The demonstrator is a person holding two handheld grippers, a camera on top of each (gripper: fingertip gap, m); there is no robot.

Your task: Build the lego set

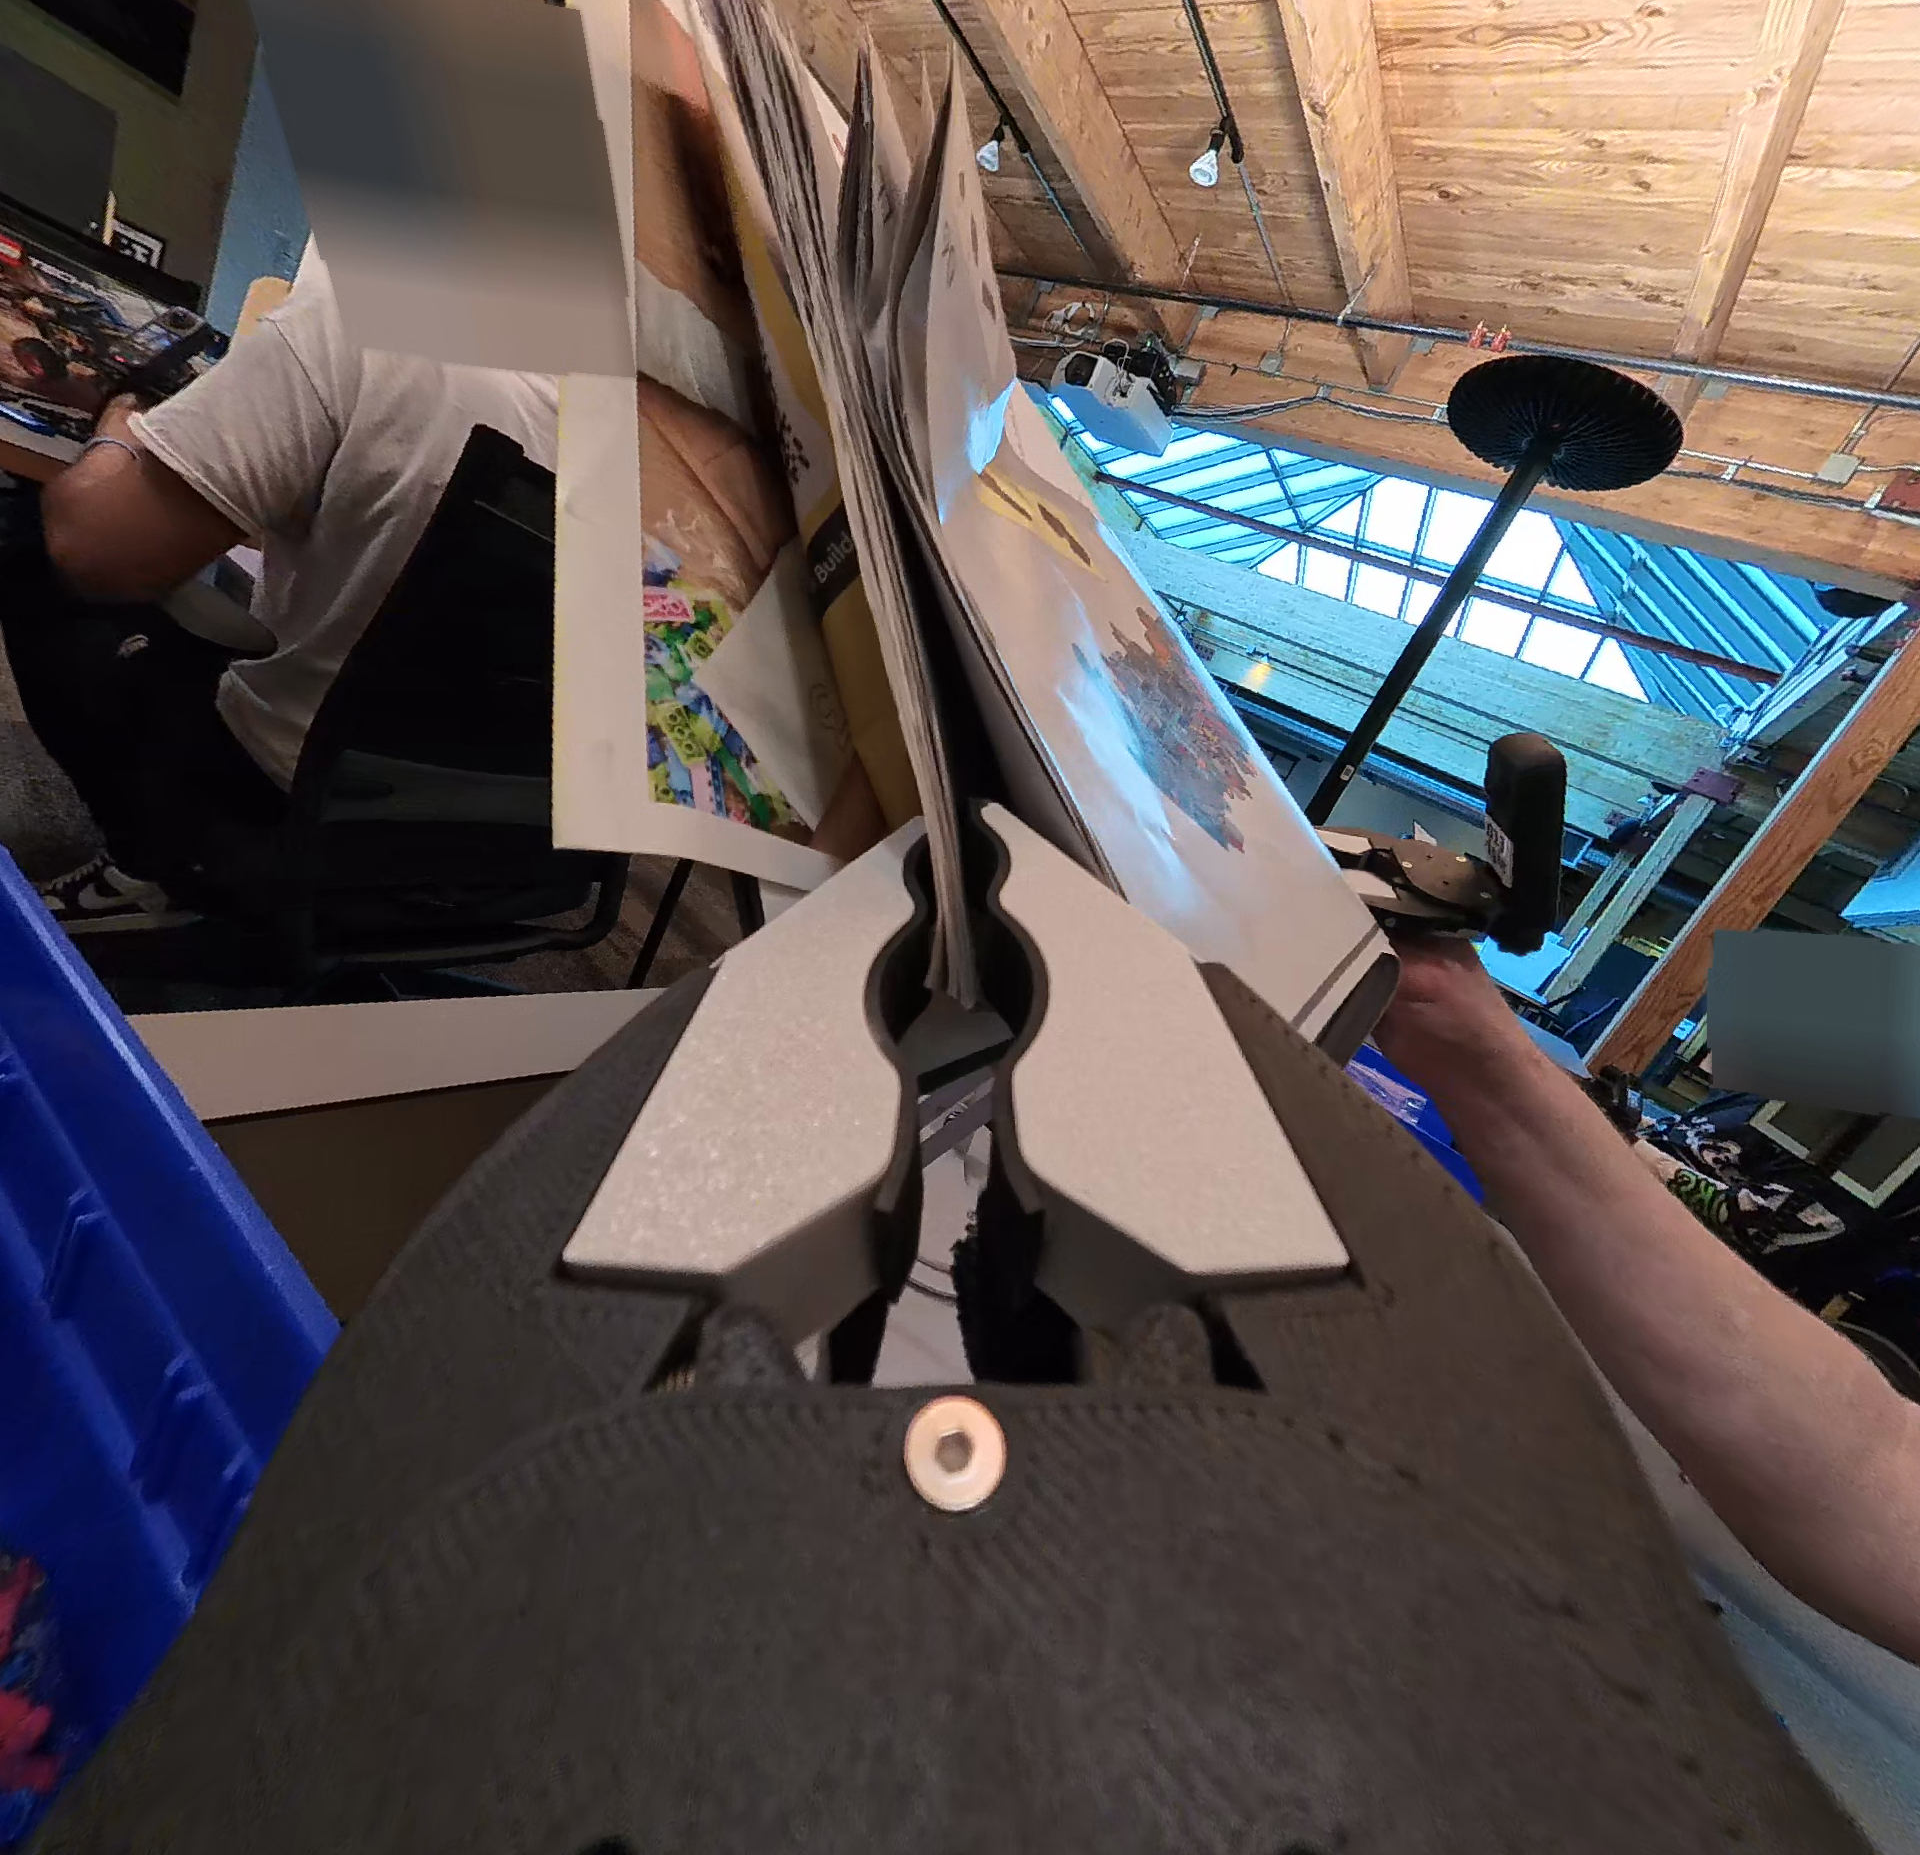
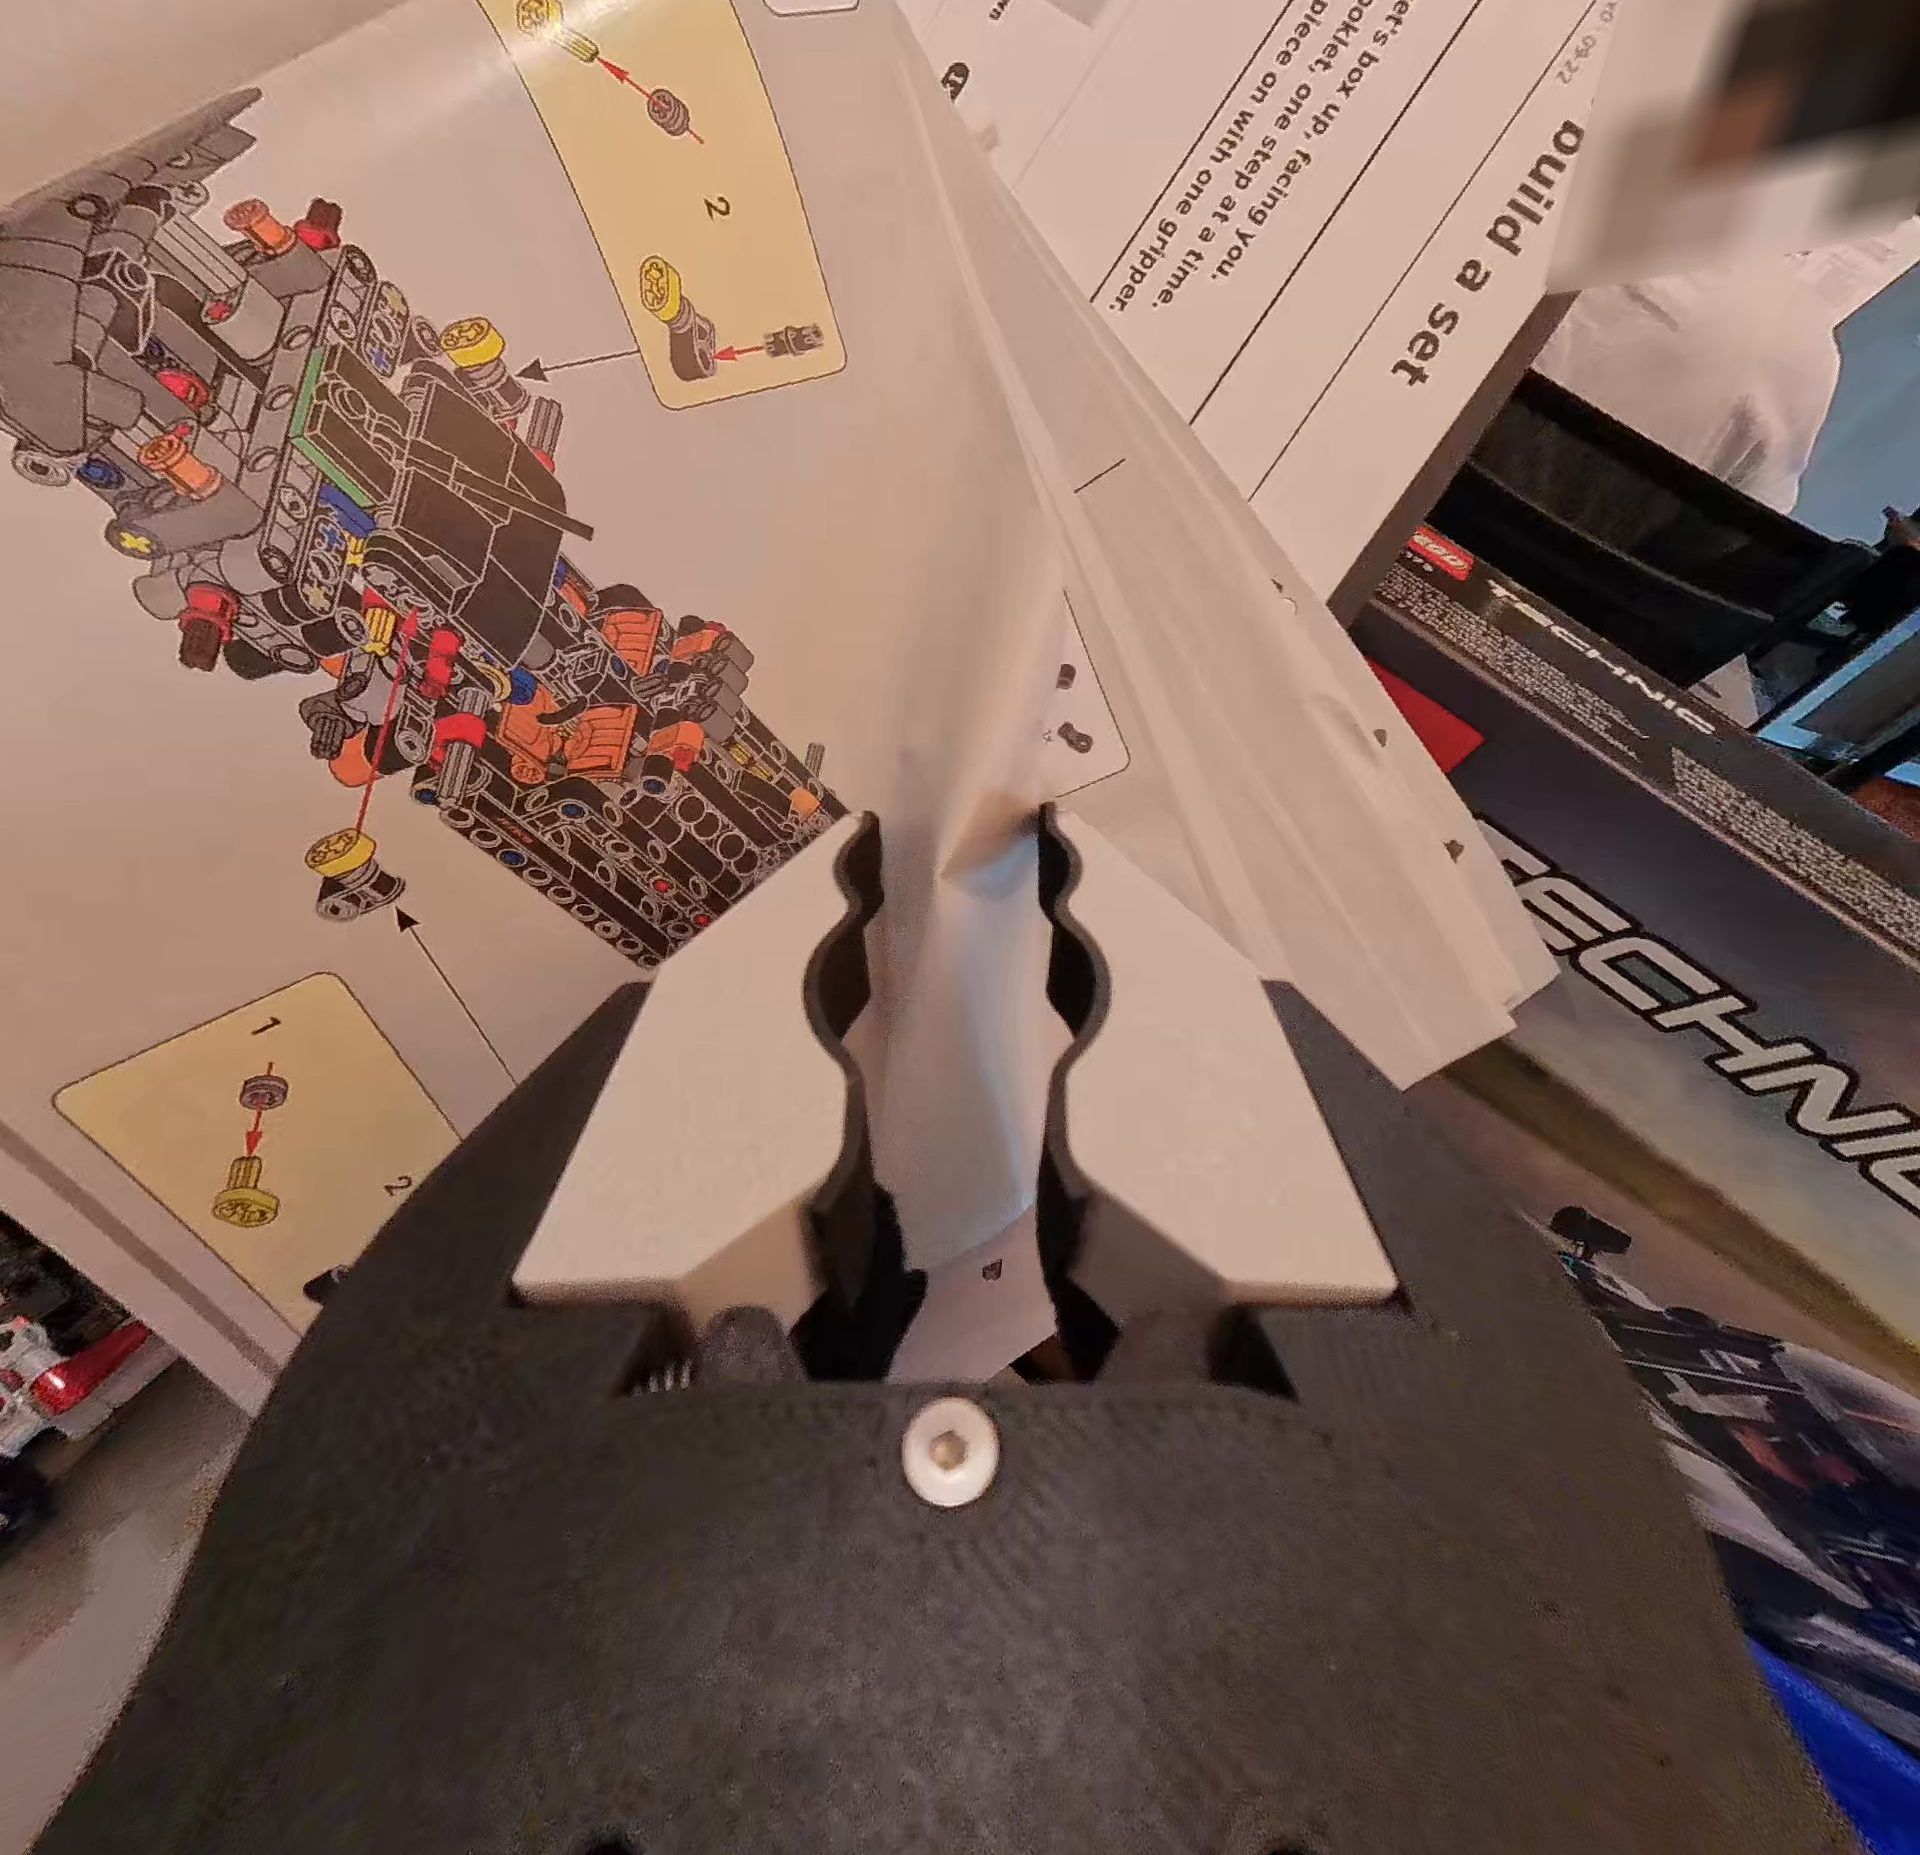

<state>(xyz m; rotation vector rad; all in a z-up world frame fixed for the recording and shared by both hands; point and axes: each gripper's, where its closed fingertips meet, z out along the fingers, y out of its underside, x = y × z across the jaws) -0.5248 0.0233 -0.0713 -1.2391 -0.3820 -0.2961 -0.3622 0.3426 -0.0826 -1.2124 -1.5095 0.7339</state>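
The instruction booklet (image 1: 1049, 600) fills the middle of the left wrist view, its long axis rising from the lower centre toward the upper left, pages fanned upward. The left gripper (image 1: 961, 849) has its jaws pinching a thick sheaf of those pages edge-on. In the right wrist view, the right gripper (image 2: 956, 839) pinches a few crumpled pages, the open page (image 2: 416, 517) lying left and the lego box (image 2: 1714, 870) at right.

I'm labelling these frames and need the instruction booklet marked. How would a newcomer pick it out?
Start from the big dark set box lying at the right of the right wrist view. Just left of it, pages fan upward from the right claw. That is the instruction booklet: the only bound, multi-page thing, open to a coloured drawing of a half-built vehicle, unlike the flat text sheet behind.
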